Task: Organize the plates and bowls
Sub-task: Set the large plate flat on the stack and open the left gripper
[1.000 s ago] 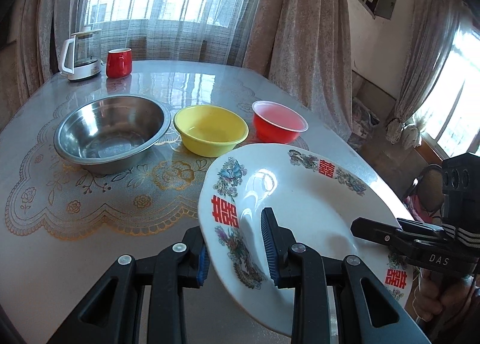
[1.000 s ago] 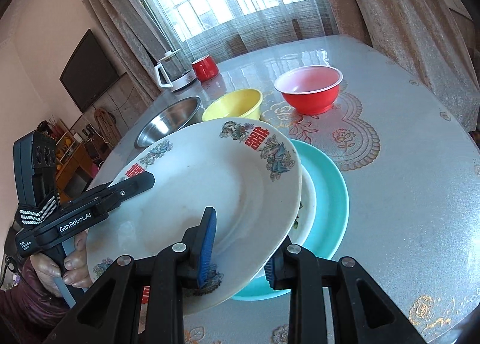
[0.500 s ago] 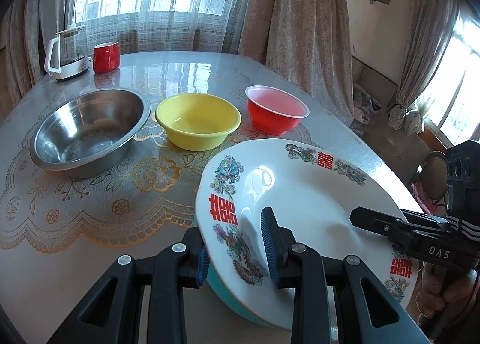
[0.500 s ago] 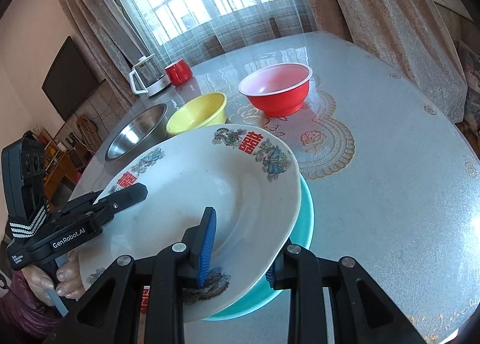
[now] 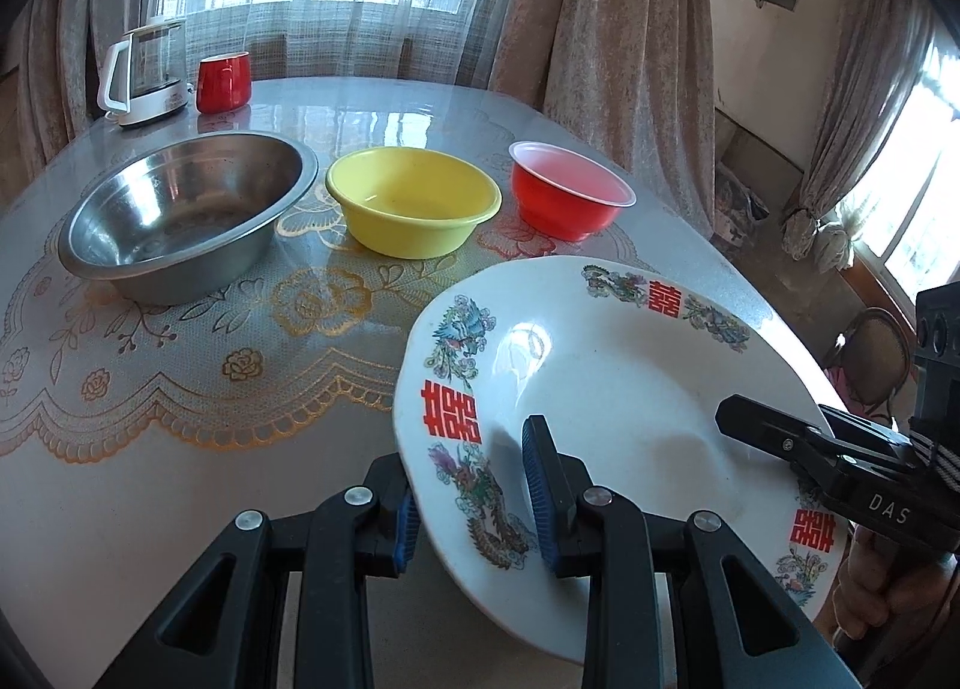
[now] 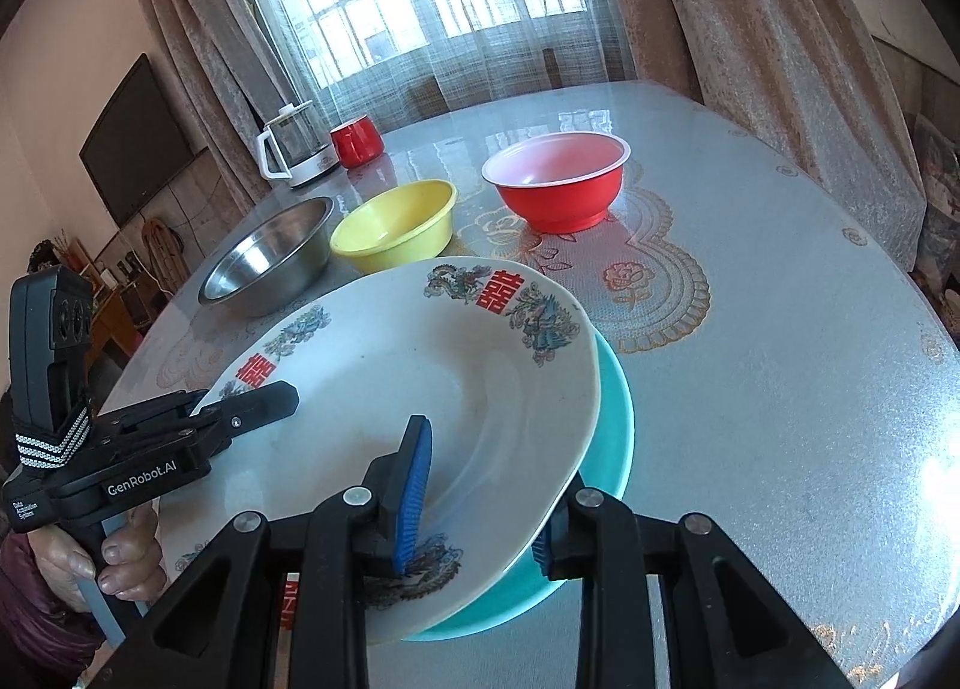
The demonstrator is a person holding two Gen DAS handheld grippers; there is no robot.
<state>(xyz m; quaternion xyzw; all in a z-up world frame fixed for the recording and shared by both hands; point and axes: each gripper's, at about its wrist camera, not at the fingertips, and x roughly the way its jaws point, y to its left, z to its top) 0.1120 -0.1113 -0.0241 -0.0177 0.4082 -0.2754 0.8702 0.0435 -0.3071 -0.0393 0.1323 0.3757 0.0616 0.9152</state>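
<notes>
Gripping the white plate (image 5: 606,383) from opposite edges, both tools were clamped on its rim: the left gripper (image 5: 474,509) had one blue pad on the plate's upper face and the other beneath the edge, and the right gripper (image 6: 480,497) was closed on the rim in the same way, one pad on top and one below. The plate, printed with red characters and coloured bird figures, sat slightly tilted directly over a teal plate (image 6: 612,437), whose edge showed past the white plate's right side in the right wrist view. Whether the two plates were touching could not be told. A hand (image 6: 120,563) was visible wrapped round the left tool's handle.

Relative to the white plate, three bowls stood in a row on its far side, apart from it: a steel bowl (image 5: 180,215) to the far left, a yellow bowl (image 5: 414,209) in the middle, and a red bowl (image 5: 570,197) with a pale interior to the far right. All three stood upright and held nothing. Farther beyond the white plate, near the table's far edge by the curtained window, stood a glass kettle (image 5: 147,71) with a white handle and, just beside it, a red mug (image 5: 223,81). The table (image 5: 150,479) bore a gold-patterned floral cover under a glossy surface.
</notes>
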